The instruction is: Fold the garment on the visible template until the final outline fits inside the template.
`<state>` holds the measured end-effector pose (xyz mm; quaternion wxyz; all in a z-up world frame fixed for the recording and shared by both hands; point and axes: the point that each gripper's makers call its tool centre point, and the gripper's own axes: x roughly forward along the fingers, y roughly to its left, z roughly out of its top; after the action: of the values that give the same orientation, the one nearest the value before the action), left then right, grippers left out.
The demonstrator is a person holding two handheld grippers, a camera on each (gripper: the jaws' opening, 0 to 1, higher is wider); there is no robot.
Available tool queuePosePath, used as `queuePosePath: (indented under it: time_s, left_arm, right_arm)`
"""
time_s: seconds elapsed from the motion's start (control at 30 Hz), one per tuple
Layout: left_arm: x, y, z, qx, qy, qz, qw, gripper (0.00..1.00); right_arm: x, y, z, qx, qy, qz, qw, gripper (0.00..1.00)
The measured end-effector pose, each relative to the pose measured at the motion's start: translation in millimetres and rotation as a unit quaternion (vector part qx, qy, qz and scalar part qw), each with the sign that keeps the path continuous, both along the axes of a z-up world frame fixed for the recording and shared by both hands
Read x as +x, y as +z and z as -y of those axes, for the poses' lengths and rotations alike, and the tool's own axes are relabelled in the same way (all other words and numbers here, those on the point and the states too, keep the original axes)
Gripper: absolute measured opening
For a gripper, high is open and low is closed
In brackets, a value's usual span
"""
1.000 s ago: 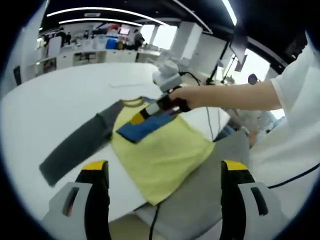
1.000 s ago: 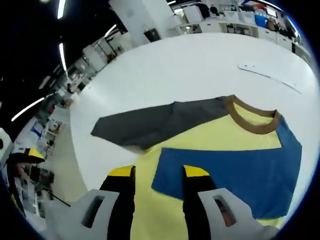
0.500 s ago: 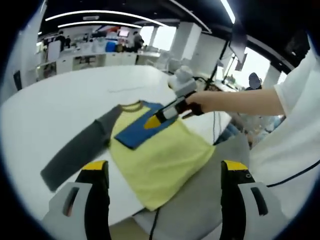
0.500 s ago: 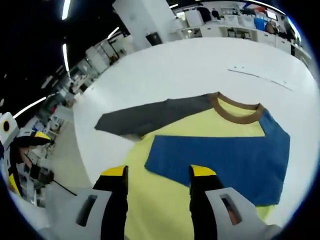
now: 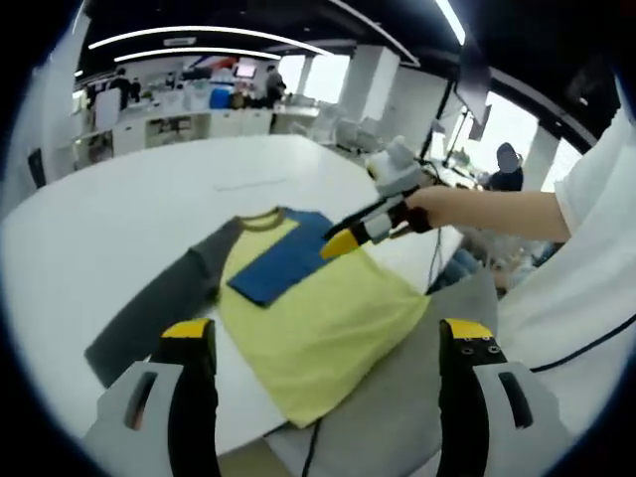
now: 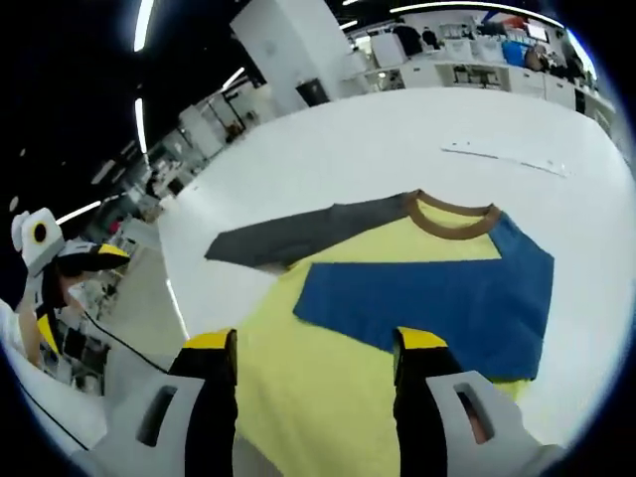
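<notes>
Now the right hand-held gripper (image 5: 343,241) has pulled back off the blue sleeve (image 6: 427,302) (laid over the shirt (image 5: 316,323)), both grippers' jaws apart w/ nothing held, so 1st fold's done.

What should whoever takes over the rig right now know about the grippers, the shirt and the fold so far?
Left gripper: open, empty, hanging back from the table edge.
Right gripper: open, empty, above the shirt's yellow body.
Shirt: flat on the white table; blue sleeve folded across the chest, grey sleeve spread out to the side.
Done: one sleeve folded in.
Left: fold the grey sleeve in, then the body. I cannot make out a template outline.
</notes>
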<state>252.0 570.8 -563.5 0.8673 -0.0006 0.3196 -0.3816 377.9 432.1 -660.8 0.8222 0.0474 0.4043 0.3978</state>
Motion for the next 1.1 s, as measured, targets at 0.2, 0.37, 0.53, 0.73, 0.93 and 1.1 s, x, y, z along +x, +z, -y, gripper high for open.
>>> queuePosePath:
  time_s: [0.2, 0.37, 0.53, 0.73, 0.93, 1.1]
  left_arm:
    - [-1.5, 2.4, 4, 0.000, 0.005, 0.003, 1.0000, 0.90]
    - [-2.4, 1.5, 6, -0.001, 0.009, 0.001, 1.0000, 0.90]
    - [-2.5, 2.1, 8, -0.002, 0.014, 0.000, 0.9999, 0.90]
    - [-0.1, 2.0, 9, 0.003, 0.015, 0.001, 0.9999, 0.90]
    - [2.5, 2.0, 8, 0.007, 0.018, 0.000, 0.9998, 0.90]
    - [3.1, 2.5, 8, 0.008, 0.021, -0.001, 0.9997, 0.90]
  right_arm:
    - [-7, 6.4, 18, 0.006, -0.009, 0.005, 0.9999, 0.68]
    - [-13, 13.6, 25, 0.011, -0.008, 0.014, 0.9998, 0.73]
    - [-20, 23.8, 33, 0.026, -0.011, 0.021, 0.9994, 0.77]
    - [-23, 37.2, 47, 0.041, -0.026, 0.033, 0.9983, 0.80]
    - [-26, 47.4, 64, 0.051, -0.041, 0.042, 0.9970, 0.82]
    - [-30, 52.6, 77, 0.054, -0.050, 0.052, 0.9959, 0.86]
